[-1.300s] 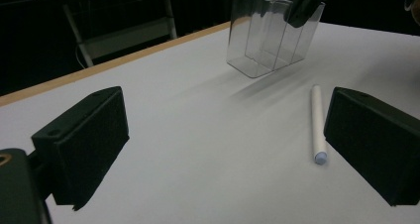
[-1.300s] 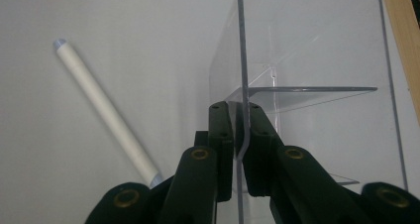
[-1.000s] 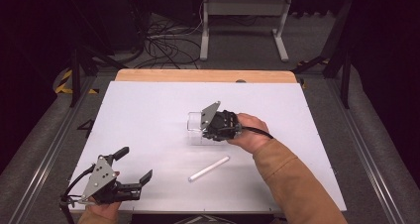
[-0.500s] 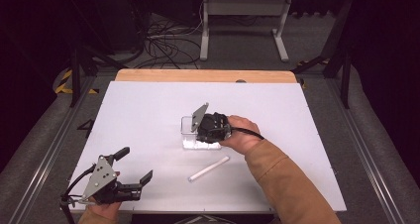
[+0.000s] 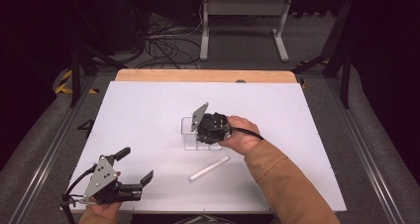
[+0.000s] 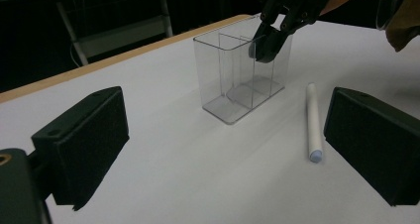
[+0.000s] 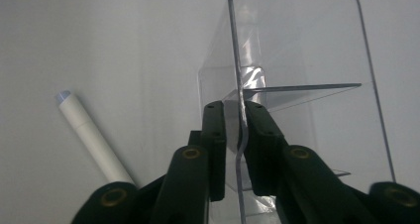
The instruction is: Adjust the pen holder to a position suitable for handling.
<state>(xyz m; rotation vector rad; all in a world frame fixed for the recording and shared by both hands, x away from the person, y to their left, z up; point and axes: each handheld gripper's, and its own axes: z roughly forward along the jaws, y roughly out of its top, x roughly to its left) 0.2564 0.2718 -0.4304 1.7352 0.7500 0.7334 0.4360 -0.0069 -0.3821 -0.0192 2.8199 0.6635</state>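
White table (image 5: 148, 110) takes up most of the high view, with a wooden strip (image 5: 203, 76) along its far edge and a dark floor with cables (image 5: 168, 40) and a metal stand (image 5: 242, 16) beyond.

Person's right forearm in a tan sleeve (image 5: 285, 182) comes in from the bottom right and reaches to the table's middle.

Clear plastic organizer box (image 5: 190, 135) stands upright near the middle of the table, divided into compartments by inner walls; the left gripper view shows it (image 6: 233, 80) resting flat on its base.

Right gripper (image 5: 210, 130) sits over the box from above. In the right gripper view its jaws straddle one long wall of the box (image 7: 297, 85) at the rim, one jaw inside and one outside. They stand narrow and have just been opening; a thin gap shows on the outer side, so the pads look barely off the wall.

Left gripper (image 5: 136, 172) rests at the near left corner of the table, well apart from the box, jaws wide with nothing between them.

White marker (image 5: 209, 169) lies flat on the table just on the near side of the box, touching neither gripper; also seen in the left gripper view (image 6: 313, 122) and the right gripper view (image 7: 94, 137).
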